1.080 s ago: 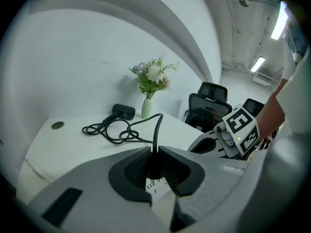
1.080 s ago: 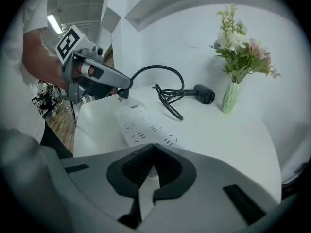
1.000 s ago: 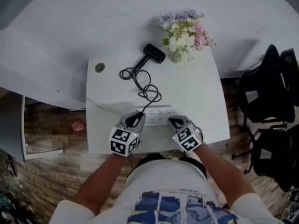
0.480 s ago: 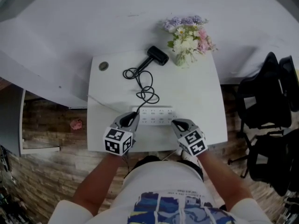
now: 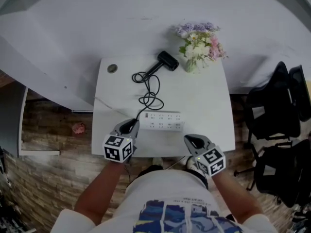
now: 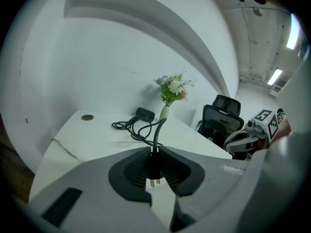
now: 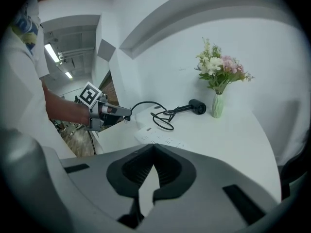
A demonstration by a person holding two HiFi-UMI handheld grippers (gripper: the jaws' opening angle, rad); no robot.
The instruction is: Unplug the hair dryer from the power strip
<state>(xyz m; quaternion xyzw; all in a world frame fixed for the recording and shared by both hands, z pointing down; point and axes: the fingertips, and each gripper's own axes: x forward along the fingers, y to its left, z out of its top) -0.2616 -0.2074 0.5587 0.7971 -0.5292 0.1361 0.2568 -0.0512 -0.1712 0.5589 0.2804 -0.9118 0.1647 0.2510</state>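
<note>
Item: hair-dryer plug (image 6: pixel 154 168), pinched in my left gripper (image 5: pixel 132 125), prongs bare, just left of the left-right-lying power strip (image 5: pixel 163 121); right gripper (image 7: pixel 153 152) pressed together, empty.

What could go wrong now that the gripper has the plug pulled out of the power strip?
1. The left gripper pinches the plug with its prongs bare. If the grip slips, the plug may drop off the near edge of the table.
2. The cord runs back to the hair dryer, which lies close to the vase of flowers. Pulling further might drag the dryer and perhaps knock the vase.
</note>
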